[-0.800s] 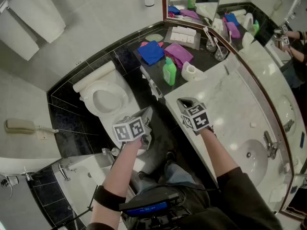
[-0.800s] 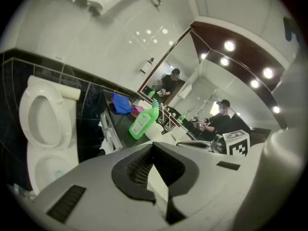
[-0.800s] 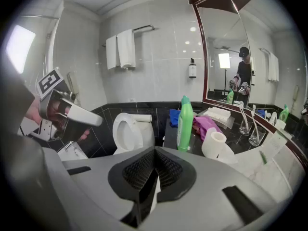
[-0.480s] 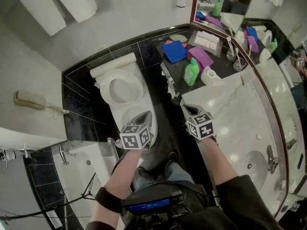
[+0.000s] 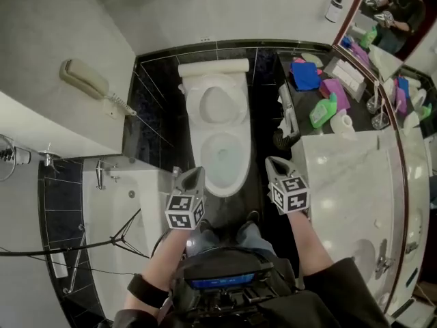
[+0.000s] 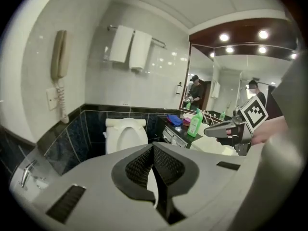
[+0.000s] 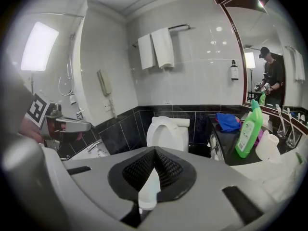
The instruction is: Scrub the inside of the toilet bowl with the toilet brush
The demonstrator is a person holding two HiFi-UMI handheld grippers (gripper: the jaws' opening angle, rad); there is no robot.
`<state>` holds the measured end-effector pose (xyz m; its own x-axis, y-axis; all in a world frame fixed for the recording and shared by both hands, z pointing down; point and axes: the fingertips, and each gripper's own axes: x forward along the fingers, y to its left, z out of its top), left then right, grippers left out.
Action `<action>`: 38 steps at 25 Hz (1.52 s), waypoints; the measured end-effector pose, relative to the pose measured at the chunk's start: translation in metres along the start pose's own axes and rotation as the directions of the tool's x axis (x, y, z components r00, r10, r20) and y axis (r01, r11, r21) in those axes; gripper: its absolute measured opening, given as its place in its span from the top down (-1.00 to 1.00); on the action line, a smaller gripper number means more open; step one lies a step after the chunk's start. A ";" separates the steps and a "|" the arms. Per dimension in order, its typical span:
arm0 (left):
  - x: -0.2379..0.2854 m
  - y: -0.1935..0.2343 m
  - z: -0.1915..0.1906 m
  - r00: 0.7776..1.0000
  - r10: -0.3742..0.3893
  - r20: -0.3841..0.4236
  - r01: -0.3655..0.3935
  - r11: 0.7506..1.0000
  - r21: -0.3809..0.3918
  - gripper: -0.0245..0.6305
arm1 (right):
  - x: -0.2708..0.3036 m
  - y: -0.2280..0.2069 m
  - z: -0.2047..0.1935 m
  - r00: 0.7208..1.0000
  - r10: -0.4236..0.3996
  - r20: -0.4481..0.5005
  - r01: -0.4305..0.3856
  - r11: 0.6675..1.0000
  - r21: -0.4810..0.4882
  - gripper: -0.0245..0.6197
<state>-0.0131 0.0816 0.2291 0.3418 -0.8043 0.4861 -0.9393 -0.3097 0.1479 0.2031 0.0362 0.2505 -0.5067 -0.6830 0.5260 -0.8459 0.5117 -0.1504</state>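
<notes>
Both hand-held grippers (image 5: 195, 173) (image 5: 274, 162) closed, empty.

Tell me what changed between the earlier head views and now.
The person has turned toward the toilet: it slid from the head view's upper left to the centre, straight ahead between the left gripper and right gripper. Nothing was picked up or let go. Both grippers stay shut and empty; the toilet lid stays up.

No words or numbers can be read. Square coded markers stand on the left gripper (image 5: 194, 174) and the right gripper (image 5: 274, 163). The label on the green bottle (image 7: 249, 129), far right, is blurred.
</notes>
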 end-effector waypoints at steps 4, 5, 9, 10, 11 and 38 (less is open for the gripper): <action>-0.068 0.052 -0.037 0.991 0.129 -0.020 -0.130 0.987 -0.096 0.92 | 0.012 0.060 0.000 0.997 0.074 -0.008 -0.074 0.997 -0.019 0.91; -0.080 0.064 -0.046 0.988 0.154 -0.027 -0.156 0.981 -0.118 0.92 | 0.015 0.073 -0.003 0.996 0.087 -0.015 -0.088 0.996 -0.023 0.91; -0.108 0.099 -0.074 0.978 0.207 -0.039 -0.211 0.960 -0.182 0.92 | 0.028 0.126 -0.013 0.987 0.148 -0.059 -0.151 0.987 -0.047 0.91; -0.113 0.103 -0.079 0.977 0.209 -0.044 -0.214 0.959 -0.184 0.92 | 0.031 0.135 -0.016 0.985 0.157 -0.067 -0.161 0.986 -0.051 0.91; -0.117 0.107 -0.083 0.977 0.209 -0.048 -0.214 0.960 -0.179 0.92 | 0.034 0.142 -0.018 0.984 0.164 -0.073 -0.168 0.984 -0.053 0.91; -0.111 0.156 -0.137 0.979 0.113 -0.167 -0.146 0.968 -0.205 0.92 | 0.062 0.247 -0.077 0.939 0.258 -0.226 -0.290 0.950 -0.118 0.91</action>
<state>-0.2018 0.1924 0.3162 0.2238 -0.7379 0.6367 -0.9654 -0.0779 0.2489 -0.0241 0.1605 0.3102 -0.6569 -0.3917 0.6442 -0.6369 0.7456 -0.1962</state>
